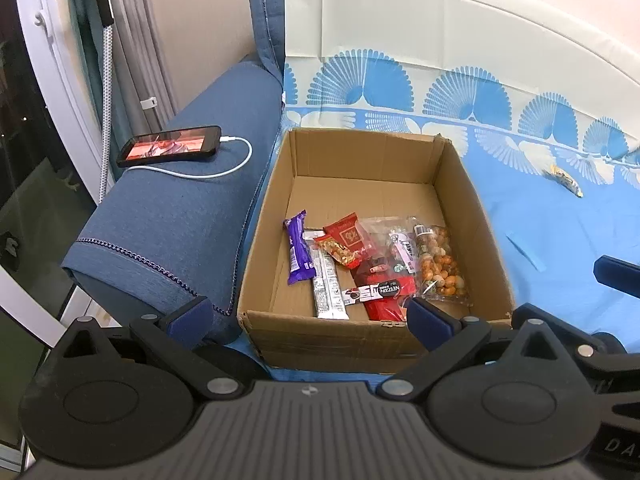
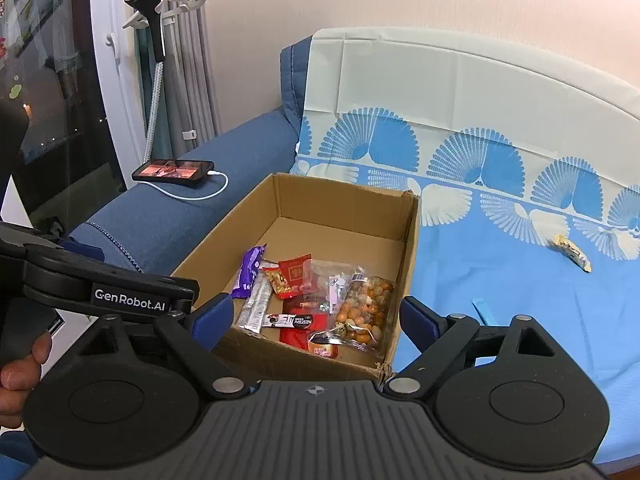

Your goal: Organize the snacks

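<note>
An open cardboard box (image 1: 362,152) (image 2: 352,196) sits on a blue patterned cloth. Inside lie several snacks: a purple bar (image 1: 298,252) (image 2: 250,270), a silver stick pack (image 1: 328,284), red packets (image 1: 350,236) and a clear bag of coated nuts (image 1: 438,266) (image 2: 366,304). One yellow snack packet (image 1: 566,180) (image 2: 572,252) lies on the cloth to the right of the box. My left gripper (image 1: 310,314) is open and empty at the box's near edge. My right gripper (image 2: 316,320) is open and empty over the box's near edge.
A blue sofa armrest (image 1: 180,216) runs along the left of the box and carries a phone (image 1: 170,146) (image 2: 174,170) on a white charging cable. A garment steamer pole (image 2: 154,60) and a window stand at the far left. The cloth (image 2: 500,300) spreads out to the right.
</note>
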